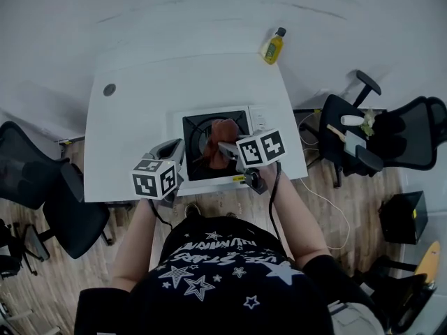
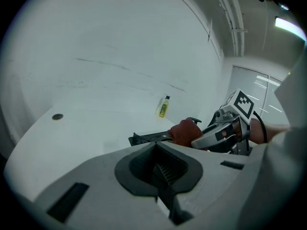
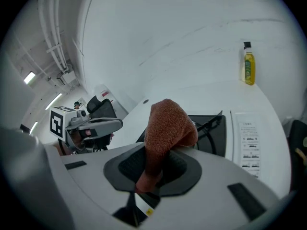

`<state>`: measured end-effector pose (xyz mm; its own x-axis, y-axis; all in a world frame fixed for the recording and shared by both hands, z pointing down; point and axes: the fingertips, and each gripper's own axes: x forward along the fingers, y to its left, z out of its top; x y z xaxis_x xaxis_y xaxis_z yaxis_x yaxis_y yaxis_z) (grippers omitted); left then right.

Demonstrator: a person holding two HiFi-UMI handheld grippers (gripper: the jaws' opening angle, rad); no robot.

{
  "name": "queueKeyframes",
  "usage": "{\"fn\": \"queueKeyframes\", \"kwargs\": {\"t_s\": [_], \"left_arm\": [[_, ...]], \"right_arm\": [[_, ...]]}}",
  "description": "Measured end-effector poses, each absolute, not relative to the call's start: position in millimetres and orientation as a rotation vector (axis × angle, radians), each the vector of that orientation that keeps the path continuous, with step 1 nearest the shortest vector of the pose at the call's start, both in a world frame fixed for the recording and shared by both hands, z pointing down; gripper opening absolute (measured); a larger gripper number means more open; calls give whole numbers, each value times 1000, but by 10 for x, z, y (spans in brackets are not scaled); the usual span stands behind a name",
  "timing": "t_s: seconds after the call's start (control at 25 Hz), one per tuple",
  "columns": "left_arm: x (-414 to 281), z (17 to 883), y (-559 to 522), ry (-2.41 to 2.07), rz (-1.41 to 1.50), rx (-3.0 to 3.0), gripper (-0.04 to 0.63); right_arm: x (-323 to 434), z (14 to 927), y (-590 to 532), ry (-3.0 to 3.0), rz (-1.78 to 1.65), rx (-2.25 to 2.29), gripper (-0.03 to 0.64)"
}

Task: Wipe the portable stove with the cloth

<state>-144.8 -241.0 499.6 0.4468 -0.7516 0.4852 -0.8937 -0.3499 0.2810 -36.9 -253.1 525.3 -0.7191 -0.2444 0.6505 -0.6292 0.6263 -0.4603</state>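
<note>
Now the right gripper [image 3: 152, 178] pinches the rust-brown terry cloth [image 3: 168, 123] over the black-topped white portable stove [image 1: 198, 160]. The left gripper [image 2: 163, 176], closed on nothing, hovers just left. Pressing the cloth flat and sweeping evenly round the burner should wipe best.

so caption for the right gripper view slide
Right claw clamps a rust-brown terry cloth over the black portable stove.

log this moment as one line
right tongs: shut on cloth | cloth: over stove top | left tongs: shut, empty, by stove's left side
</note>
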Motion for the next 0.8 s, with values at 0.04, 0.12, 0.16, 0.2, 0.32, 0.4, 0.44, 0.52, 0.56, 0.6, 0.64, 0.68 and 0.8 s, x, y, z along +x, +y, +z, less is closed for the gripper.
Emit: {"fn": "queueKeyframes", "kwargs": {"t_s": [0.04, 0.12, 0.16, 0.2, 0.32, 0.4, 0.44, 0.52, 0.56, 0.6, 0.64, 0.68, 0.8], "left_arm": [[-1396, 4993, -2427, -1367, 373, 2204, 6], [-1289, 4981, -2456, -1349, 378, 2219, 6], [-1238, 4974, -2469, -1342, 380, 2226, 6], [-1191, 4966, -2482, -1337, 382, 2231, 6], [-1074, 4951, -2512, -1321, 387, 2243, 6], [-1012, 4948, -2530, -1310, 390, 2250, 6], [-981, 4946, -2543, -1304, 392, 2254, 6], [-916, 4940, -2572, -1293, 395, 2261, 6], [-884, 4935, -2585, -1289, 396, 2265, 6], [-854, 4929, -2596, -1285, 397, 2269, 6], [-826, 4924, -2604, -1282, 398, 2273, 6], [-800, 4919, -2610, -1278, 399, 2276, 6], [-721, 4910, -2628, -1263, 407, 2289, 6]], "right_arm": [[-296, 5266, -2545, -2301, 937, 700, 72], [-145, 5291, -2568, -2288, 942, 730, 72], [-72, 5298, -2579, -2284, 950, 744, 72], [-4, 5302, -2588, -2281, 959, 757, 72], [145, 5311, -2600, -2279, 990, 778, 72], [205, 5311, -2602, -2282, 1008, 783, 74], [233, 5309, -2608, -2284, 1015, 787, 74], [296, 5300, -2628, -2288, 1028, 798, 74], [329, 5292, -2638, -2291, 1035, 805, 74], [361, 5284, -2645, -2295, 1045, 812, 74], [391, 5277, -2650, -2299, 1055, 817, 74], [421, 5271, -2653, -2302, 1065, 821, 74], [541, 5265, -2684, -2300, 1061, 850, 74]]}}
